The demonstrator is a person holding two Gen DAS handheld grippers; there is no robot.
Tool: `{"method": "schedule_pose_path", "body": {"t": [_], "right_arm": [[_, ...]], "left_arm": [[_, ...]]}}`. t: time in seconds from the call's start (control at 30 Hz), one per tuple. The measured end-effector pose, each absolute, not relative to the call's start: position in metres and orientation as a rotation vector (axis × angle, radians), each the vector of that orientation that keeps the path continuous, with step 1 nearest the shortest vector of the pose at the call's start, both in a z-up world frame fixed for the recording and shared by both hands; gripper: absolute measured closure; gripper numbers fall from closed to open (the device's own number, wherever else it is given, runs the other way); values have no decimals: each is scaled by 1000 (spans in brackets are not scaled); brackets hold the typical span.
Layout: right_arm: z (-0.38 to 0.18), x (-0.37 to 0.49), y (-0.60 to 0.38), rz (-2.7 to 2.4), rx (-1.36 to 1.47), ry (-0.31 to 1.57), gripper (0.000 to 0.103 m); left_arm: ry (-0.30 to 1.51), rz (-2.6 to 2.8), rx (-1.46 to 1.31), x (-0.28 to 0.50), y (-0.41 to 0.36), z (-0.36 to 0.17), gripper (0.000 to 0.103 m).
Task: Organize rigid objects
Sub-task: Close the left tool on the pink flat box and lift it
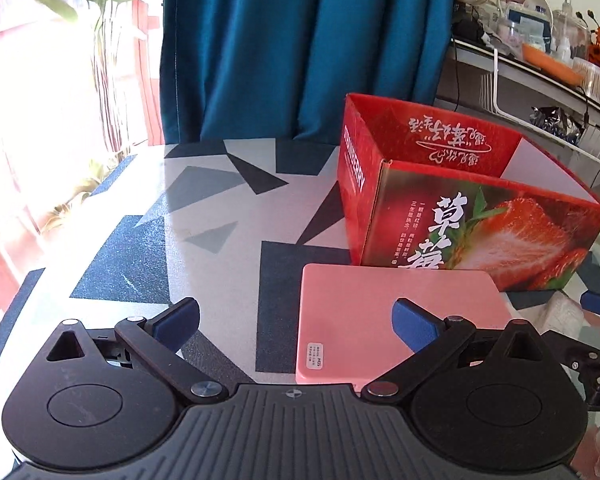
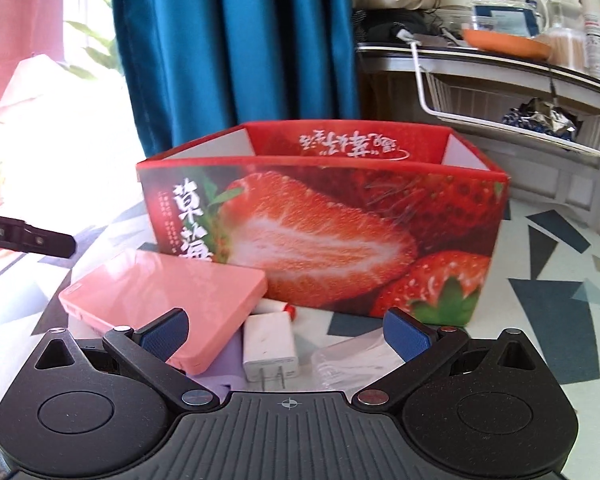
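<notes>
Both grippers spread wide, nothing held: left gripper (image 1: pixel 296 322), right gripper (image 2: pixel 286 332). Pink case (image 1: pixel 384 312) flat on worktop (image 1: pixel 204 208), at 6 o'clock of strawberry box (image 2: pixel 320 236). Looks rigid, glossy, probably light and slippery; best pinched across long edges.

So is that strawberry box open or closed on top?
Open. The strawberry box stands upright with no lid, and its inner walls show in both views. Its contents cannot be seen.

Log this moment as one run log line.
left gripper open, empty | right gripper open above white plug charger | flat pink case outside red strawberry cardboard box
</notes>
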State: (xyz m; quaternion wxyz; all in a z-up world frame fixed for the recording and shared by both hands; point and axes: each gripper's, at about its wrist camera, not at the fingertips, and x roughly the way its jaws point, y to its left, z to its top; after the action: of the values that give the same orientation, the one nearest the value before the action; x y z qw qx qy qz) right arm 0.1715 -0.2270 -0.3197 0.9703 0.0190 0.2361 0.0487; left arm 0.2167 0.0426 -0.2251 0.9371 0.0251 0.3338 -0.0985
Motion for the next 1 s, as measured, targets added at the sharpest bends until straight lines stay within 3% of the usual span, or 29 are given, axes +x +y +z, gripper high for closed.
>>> {"method": "schedule_pose_path", "body": {"t": [0.2,0.37,0.67,0.73,0.9,1.0], "right_arm": [[-326,175,-218,135,-2,494,0],[-324,179,-209,194,-22,494,1],[-332,195,-192,307,-65,522,16],[-334,198,-189,323,-66,534,17],[-336,199,-188,352,-56,552,25],[-335,198,-189,354,-52,555,24]], "left_arm": [[681,-230,3,231,37,-228,0],[715,-267,-8,240,32,-239,8],[751,-321,-56,244,33,-251,15],[763,-337,-83,246,34,-253,26],[764,-348,-91,242,34,-255,41],[765,-346,-91,237,33,-255,43]]}}
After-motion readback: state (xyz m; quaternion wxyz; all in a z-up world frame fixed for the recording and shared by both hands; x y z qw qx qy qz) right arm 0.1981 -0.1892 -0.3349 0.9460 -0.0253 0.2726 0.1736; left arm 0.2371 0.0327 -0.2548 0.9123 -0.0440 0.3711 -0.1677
